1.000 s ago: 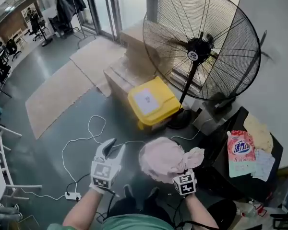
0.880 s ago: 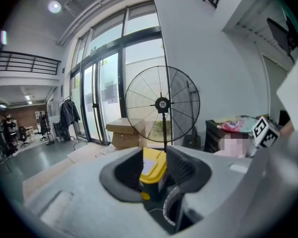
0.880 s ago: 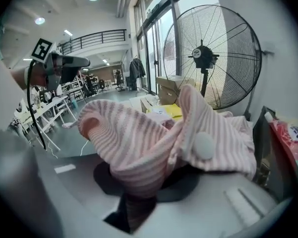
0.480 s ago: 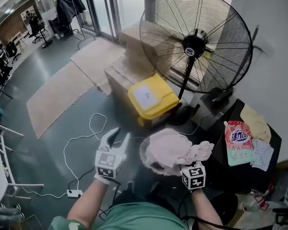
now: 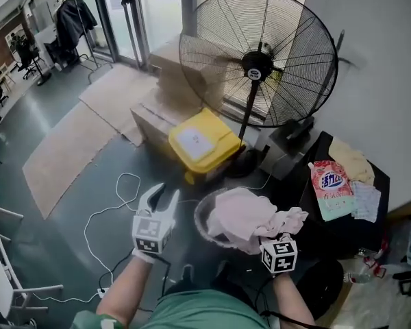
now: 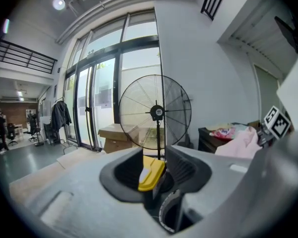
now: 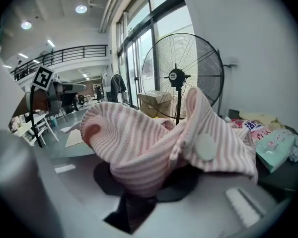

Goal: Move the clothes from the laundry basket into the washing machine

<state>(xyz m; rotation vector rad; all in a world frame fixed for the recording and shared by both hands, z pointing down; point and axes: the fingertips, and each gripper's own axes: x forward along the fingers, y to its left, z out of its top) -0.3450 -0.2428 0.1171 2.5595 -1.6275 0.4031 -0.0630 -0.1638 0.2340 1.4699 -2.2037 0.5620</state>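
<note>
A pink-and-white striped garment [image 5: 241,214] hangs bunched over my right gripper [image 5: 268,238], which is shut on it. In the right gripper view the garment [image 7: 149,143] drapes over both jaws and hides them. Under the cloth shows the round grey rim of the laundry basket [image 5: 199,219]. My left gripper [image 5: 163,197] is held up to the left of the basket, open with nothing between its fingers. In the left gripper view the left gripper [image 6: 156,170] points toward the fan, with the garment [image 6: 241,142] at its right. I cannot make out a washing machine.
A large pedestal fan [image 5: 257,64] stands ahead, with a yellow-lidded bin [image 5: 200,142] and cardboard boxes [image 5: 164,98] beside it. A black cabinet [image 5: 315,214] at the right carries a detergent pouch [image 5: 328,188] and cloths. White cables [image 5: 106,208] and a power strip lie on the floor at the left.
My right gripper has risen with the pink garment, lifting it higher over the basket. The left gripper has also come up a little, still open.
</note>
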